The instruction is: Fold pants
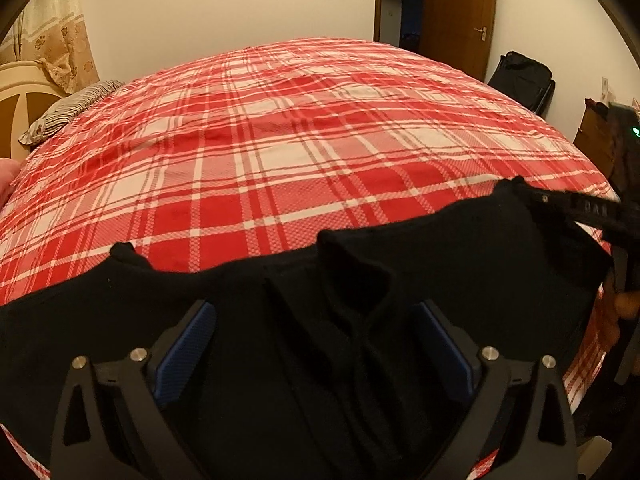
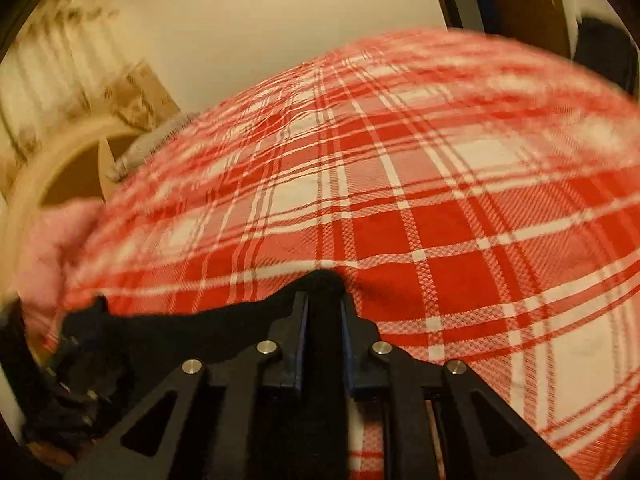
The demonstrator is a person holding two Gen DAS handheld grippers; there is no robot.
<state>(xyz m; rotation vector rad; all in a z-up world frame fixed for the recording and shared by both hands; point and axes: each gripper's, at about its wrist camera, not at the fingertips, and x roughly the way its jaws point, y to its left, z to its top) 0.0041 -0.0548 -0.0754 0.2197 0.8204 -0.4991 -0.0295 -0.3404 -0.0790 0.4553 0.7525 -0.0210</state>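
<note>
Black pants lie bunched along the near edge of a bed with a red and white plaid cover. My left gripper is open, its blue pads wide apart, with the dark cloth draped between them and hiding the tips. In the left wrist view my right gripper comes in from the right, clamped on a raised corner of the pants. In the blurred right wrist view that gripper is shut on a fold of the pants, which trail off to the left.
A striped pillow and a cream headboard are at the bed's far left. A wooden door and a black suitcase stand beyond the bed. Something pink lies at the bed's left edge.
</note>
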